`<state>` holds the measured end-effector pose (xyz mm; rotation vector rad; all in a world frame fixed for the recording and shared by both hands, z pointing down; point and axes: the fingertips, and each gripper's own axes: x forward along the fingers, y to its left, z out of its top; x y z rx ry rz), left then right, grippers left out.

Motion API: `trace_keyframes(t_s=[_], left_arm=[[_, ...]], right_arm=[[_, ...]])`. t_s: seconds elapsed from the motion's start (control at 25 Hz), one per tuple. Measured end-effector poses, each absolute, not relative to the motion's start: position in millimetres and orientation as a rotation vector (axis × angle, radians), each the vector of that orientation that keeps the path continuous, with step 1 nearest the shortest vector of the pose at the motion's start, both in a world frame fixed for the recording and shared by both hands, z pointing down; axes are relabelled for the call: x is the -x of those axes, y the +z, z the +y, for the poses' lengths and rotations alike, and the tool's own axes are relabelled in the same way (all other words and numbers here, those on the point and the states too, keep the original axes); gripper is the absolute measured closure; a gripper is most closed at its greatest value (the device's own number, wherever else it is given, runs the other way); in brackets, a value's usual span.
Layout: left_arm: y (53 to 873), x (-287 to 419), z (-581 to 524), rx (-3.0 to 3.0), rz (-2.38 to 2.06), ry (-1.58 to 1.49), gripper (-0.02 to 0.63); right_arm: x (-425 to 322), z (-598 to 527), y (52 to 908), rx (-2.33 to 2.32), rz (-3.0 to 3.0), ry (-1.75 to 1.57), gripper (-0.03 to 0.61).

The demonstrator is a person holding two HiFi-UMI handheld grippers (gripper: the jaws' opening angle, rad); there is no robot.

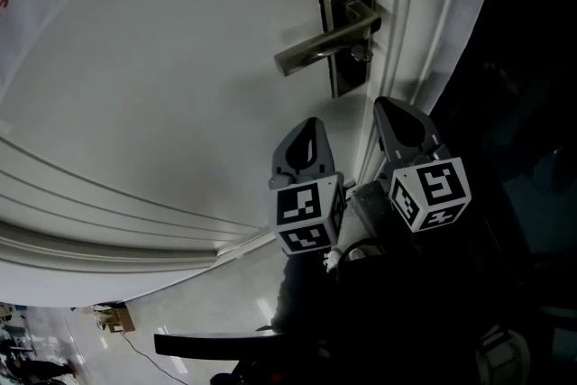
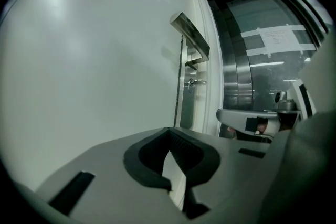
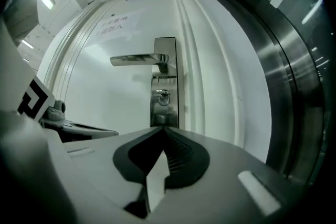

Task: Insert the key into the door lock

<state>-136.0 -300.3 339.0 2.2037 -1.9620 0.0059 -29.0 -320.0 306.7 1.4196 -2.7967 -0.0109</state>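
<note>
You are holding both grippers up in front of the white door (image 1: 162,59), side by side and just below its hardware. The left gripper (image 1: 310,129) is hovering over the door face below the lever handle (image 1: 320,50), and the right gripper (image 1: 389,111) is sitting just beside it, nearer the door's edge, with its tip pointing up toward the lock plate (image 3: 165,81). In each gripper's own view the jaws are pressing together at their tips, and nothing is sitting between them: only the pale door surface is showing through the gap behind the tips. The key (image 3: 163,95) is not in either gripper. It is sitting in the lock cylinder on the plate, below the handle, with its metal head and a small ring sticking out toward you. The right gripper is lining up almost straight under the key, close to the plate but not touching it. The left gripper is looking at the same key from the side, across the door face, and is standing apart from it. The two marker cubes (image 1: 306,214) (image 1: 431,190) are facing your head camera, near one another but not touching. To the right of the door frame, a curved steel panel (image 3: 294,86) is running alongside.
</note>
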Motion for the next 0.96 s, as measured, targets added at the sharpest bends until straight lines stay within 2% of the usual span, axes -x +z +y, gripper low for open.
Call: trace_keyframes(t_s=[0.96], left_arm=[[343, 125, -303, -2.223, -1.943, 0.028, 0.612]], right_arm=[[24, -320, 306, -1.429, -2.793, -0.039, 0.578]])
